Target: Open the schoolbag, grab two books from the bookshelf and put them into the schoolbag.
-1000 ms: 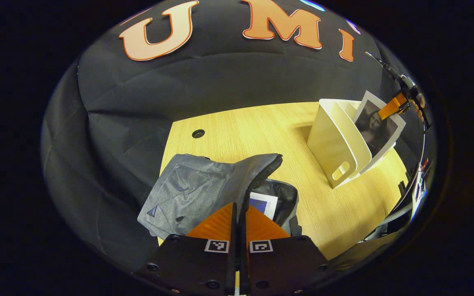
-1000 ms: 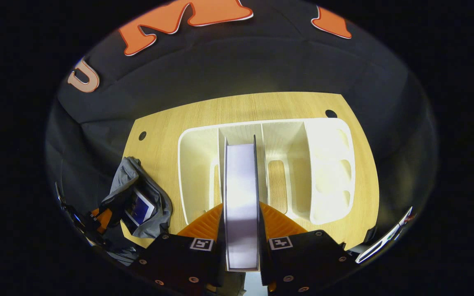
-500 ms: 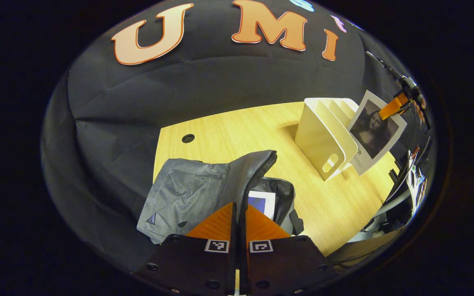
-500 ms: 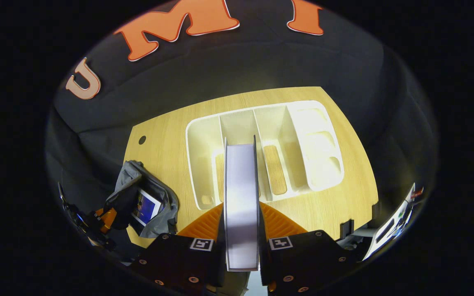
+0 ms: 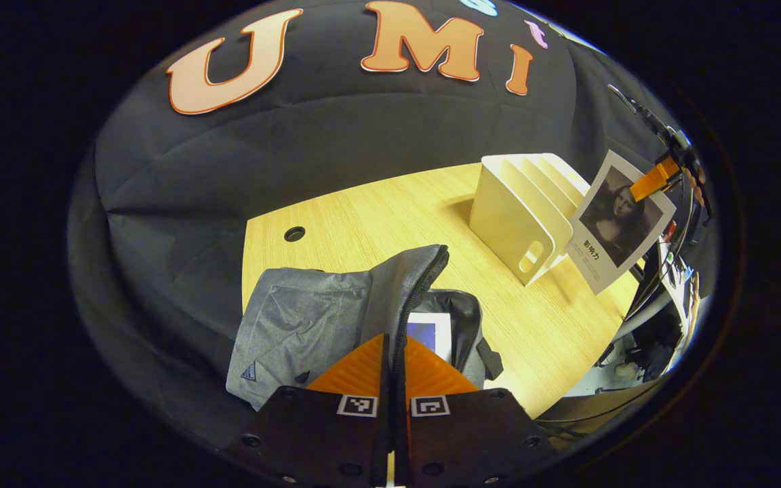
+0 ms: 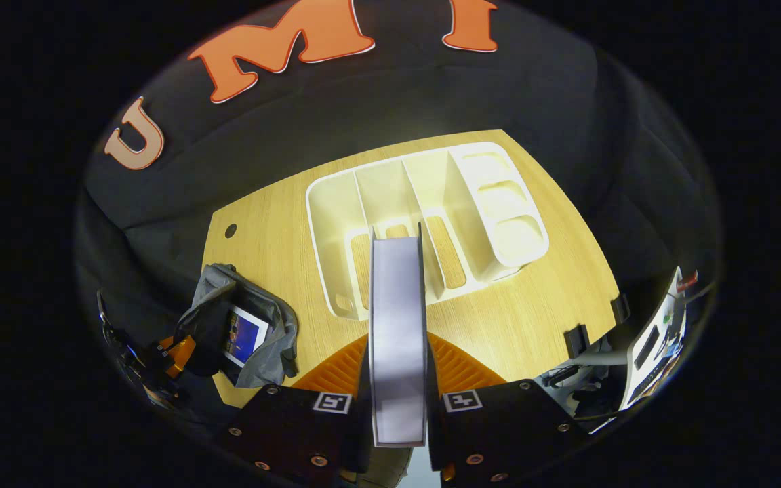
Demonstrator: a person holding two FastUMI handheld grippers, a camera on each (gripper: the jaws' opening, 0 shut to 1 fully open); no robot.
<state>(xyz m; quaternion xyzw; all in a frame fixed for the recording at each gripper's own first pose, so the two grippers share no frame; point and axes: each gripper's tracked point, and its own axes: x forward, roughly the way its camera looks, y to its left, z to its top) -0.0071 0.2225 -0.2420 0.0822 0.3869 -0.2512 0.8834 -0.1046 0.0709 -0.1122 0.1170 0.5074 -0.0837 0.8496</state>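
Observation:
The grey schoolbag (image 5: 316, 318) lies open on the wooden table (image 5: 377, 210), and my left gripper (image 5: 394, 346) is shut on the zipper edge of its raised flap. A blue-covered book (image 5: 430, 334) sits inside the bag. The white bookshelf (image 5: 523, 210) stands at the right. Beside it hangs a book with a portrait cover (image 5: 617, 224), pinched by my right gripper (image 5: 641, 188). In the right gripper view that book (image 6: 397, 318) is edge-on, with my right gripper (image 6: 397, 352) shut on it above the bookshelf (image 6: 492, 203). The schoolbag (image 6: 265, 339) and my left gripper (image 6: 173, 352) are at lower left.
A round cable hole (image 5: 294, 234) marks the table's far left corner. Off the table's right edge are cables and equipment (image 5: 668, 285), also seen as a white device (image 6: 655, 339). Bare wood lies between bag and shelf.
My right gripper has lifted the portrait book up and out of the bookshelf and drawn it back toward the table's front. My left gripper keeps hold of the flap, shifted slightly.

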